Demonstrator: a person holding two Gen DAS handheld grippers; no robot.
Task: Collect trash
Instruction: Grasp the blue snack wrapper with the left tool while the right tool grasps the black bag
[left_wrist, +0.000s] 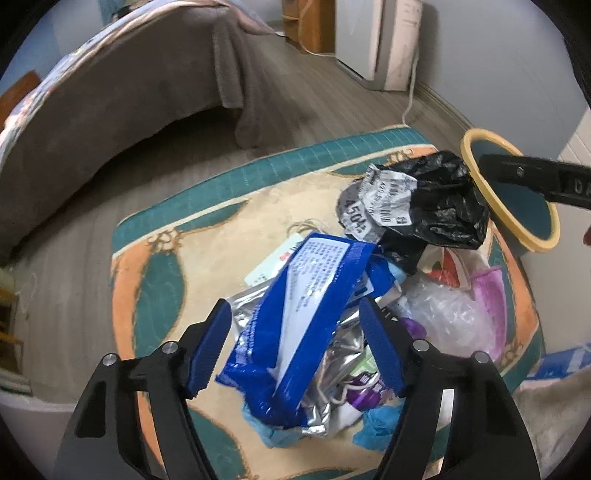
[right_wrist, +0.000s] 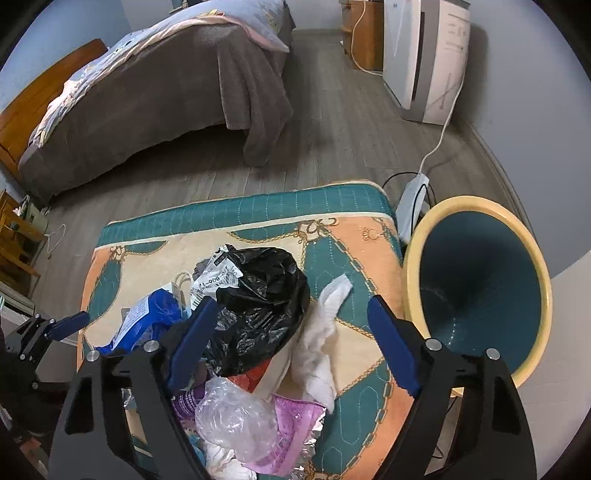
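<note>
A heap of trash lies on a teal, orange and cream mat (right_wrist: 240, 218). My left gripper (left_wrist: 294, 304) is open and straddles a blue and white wrapper (left_wrist: 317, 266) that lies on silver foil packets; its pads are not pressing it. My right gripper (right_wrist: 291, 301) is open above a crumpled black plastic bag (right_wrist: 258, 295) and a white tissue (right_wrist: 325, 332). Clear plastic (right_wrist: 232, 410) and a pink packet (right_wrist: 295, 417) lie nearer the camera. A teal bin with a yellow rim (right_wrist: 472, 203) stands at the mat's right edge. In the left wrist view the black bag (left_wrist: 439, 206) lies beside the bin's rim (left_wrist: 535, 245).
A bed with a brown blanket (right_wrist: 147, 92) stands at the far left across grey plank flooring. A white appliance (right_wrist: 432, 62) stands against the far wall, and its cable runs to a power strip (right_wrist: 413, 199) between the mat and the bin. Wooden furniture (right_wrist: 18, 236) stands at the left edge.
</note>
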